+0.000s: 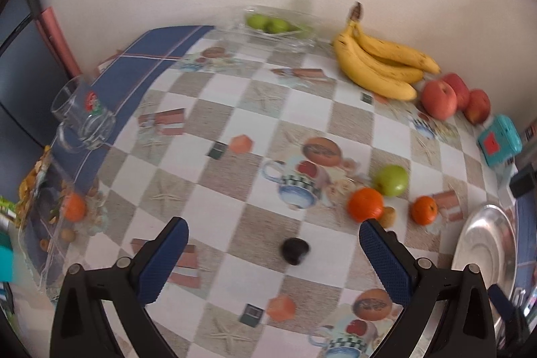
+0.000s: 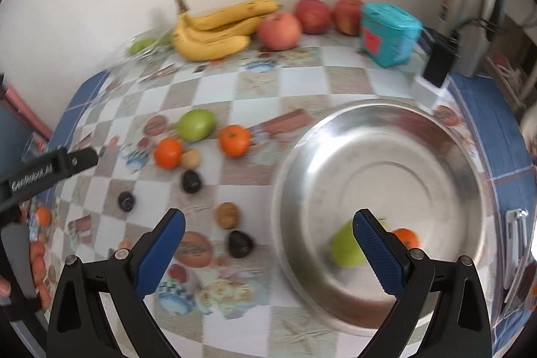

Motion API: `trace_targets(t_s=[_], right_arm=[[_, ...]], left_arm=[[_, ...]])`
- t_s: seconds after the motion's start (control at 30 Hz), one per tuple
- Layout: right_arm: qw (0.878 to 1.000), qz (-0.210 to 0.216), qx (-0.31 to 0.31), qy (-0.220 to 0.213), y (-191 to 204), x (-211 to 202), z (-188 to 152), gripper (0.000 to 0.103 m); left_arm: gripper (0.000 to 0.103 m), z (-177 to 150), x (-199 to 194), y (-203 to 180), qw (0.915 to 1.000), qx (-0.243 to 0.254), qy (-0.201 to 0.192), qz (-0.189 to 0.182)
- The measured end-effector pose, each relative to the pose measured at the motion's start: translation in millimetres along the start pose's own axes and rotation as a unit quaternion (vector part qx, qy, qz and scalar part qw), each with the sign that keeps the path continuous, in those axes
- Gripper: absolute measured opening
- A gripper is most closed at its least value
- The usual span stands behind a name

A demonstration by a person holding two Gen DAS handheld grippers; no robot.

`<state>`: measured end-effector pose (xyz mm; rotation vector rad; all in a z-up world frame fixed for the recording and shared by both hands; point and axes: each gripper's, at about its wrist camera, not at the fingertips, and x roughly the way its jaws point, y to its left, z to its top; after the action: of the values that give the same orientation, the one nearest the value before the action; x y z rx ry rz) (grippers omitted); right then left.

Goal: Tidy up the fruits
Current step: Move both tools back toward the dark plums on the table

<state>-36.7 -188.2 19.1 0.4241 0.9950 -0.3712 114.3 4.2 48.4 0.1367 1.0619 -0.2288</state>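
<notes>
My right gripper [image 2: 268,223] stands open above the near left rim of a steel bowl [image 2: 436,156]; a green apple [image 2: 345,249] and a tangerine [image 2: 407,237] lie inside the bowl, behind the right finger. Left of the bowl on the checked tablecloth lie a green apple [image 2: 196,124], two tangerines [image 2: 235,140] [image 2: 167,153], walnuts [image 2: 227,215] and dark fruits [image 2: 240,244] [image 2: 191,181]. My left gripper [image 1: 273,234] is open above a dark fruit [image 1: 295,250], with nothing between the pads. The same green apple [image 1: 391,180] and tangerines [image 1: 365,204] [image 1: 424,210] lie beyond its right finger.
Bananas [image 1: 379,62] and red apples [image 1: 439,99] lie along the back wall, next to a teal box [image 2: 389,34]. A clear tray with green apples [image 1: 268,24] stands at the back. A glass mug [image 1: 84,116] and a clear tray with a tangerine [image 1: 74,207] sit at the left.
</notes>
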Motion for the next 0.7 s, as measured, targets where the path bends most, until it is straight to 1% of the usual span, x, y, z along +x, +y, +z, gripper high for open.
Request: trace_targets(t_s=[0.17,0.33,0.43,0.5,0.6,0.7], right_arm=[[0.999,0.026,-0.019,0.011,29,6,-1,0.1],[0.998,0.045,-0.035,0.018,49,9,-1,0.1],[0.998,0.049,-0.037,0.024,52,14,-3,0.1],[0.998,0.052,-0.03,0.035,49,19,-4,0.1],[0.997,0.06,-0.014,0.054,43,28,-7,0.1],[0.996,0.064,-0.008,0.062,40,33,-9,0.1]], left_arm=[[0.103,3,-1,23,0.9995,-0.03,0.0,-0.005],[0.103,4,5,29,0.9994,-0.033,0.005,-0.007],[0.103,1,14,24,0.9996,-0.025,0.014,-0.006],[0.103,-2,22,17,0.9995,-0.015,0.027,-0.01],[0.103,-8,35,5,0.9983,0.006,0.052,-0.026],[0.103,-13,46,-5,0.9966,0.019,0.072,-0.036]])
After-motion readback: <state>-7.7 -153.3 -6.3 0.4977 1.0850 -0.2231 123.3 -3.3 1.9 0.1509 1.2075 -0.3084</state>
